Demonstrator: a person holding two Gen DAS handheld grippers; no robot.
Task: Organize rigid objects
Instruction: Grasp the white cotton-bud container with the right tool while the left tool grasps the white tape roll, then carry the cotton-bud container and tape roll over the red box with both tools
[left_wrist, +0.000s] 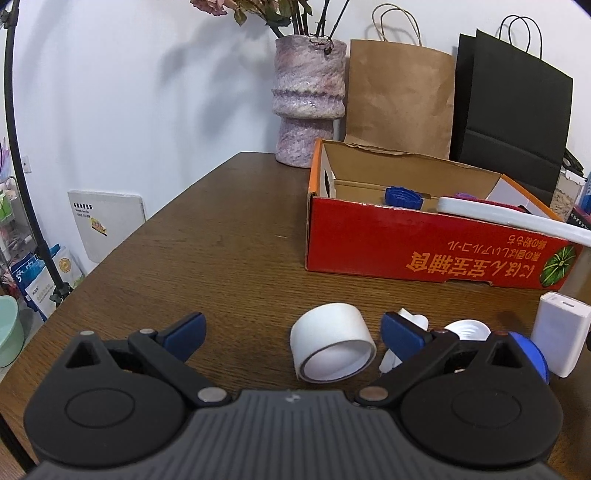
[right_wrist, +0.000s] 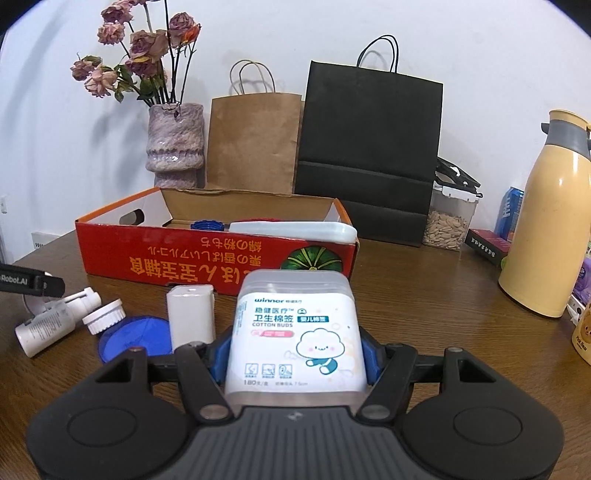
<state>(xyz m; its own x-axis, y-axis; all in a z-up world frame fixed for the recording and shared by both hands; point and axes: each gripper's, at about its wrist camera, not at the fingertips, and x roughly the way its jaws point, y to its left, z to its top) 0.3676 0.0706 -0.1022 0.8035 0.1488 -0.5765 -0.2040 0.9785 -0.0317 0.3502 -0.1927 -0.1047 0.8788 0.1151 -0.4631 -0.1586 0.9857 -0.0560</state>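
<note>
A red cardboard box (left_wrist: 424, 251) (right_wrist: 207, 258) stands open on the wooden table and holds a blue cap (left_wrist: 402, 197) and a white lid (left_wrist: 517, 219). My left gripper (left_wrist: 291, 325) is open, with a white tape roll (left_wrist: 330, 341) lying between its blue fingertips, untouched. To its right lie a white spray bottle (right_wrist: 48, 325), a white screw cap (right_wrist: 105, 316), a blue disc (right_wrist: 135, 338) and a white power bank (left_wrist: 559, 332) (right_wrist: 191, 317). My right gripper (right_wrist: 295, 354) is shut on a clear box of cotton buds (right_wrist: 295, 332), held in front of the red box.
A purple vase (left_wrist: 308, 99) with dried roses, a brown paper bag (left_wrist: 399, 99) and a black paper bag (left_wrist: 513, 110) stand behind the box. A yellow thermos (right_wrist: 546, 236), a jar of seeds (right_wrist: 448, 221) and a blue can (right_wrist: 511, 212) crowd the right side.
</note>
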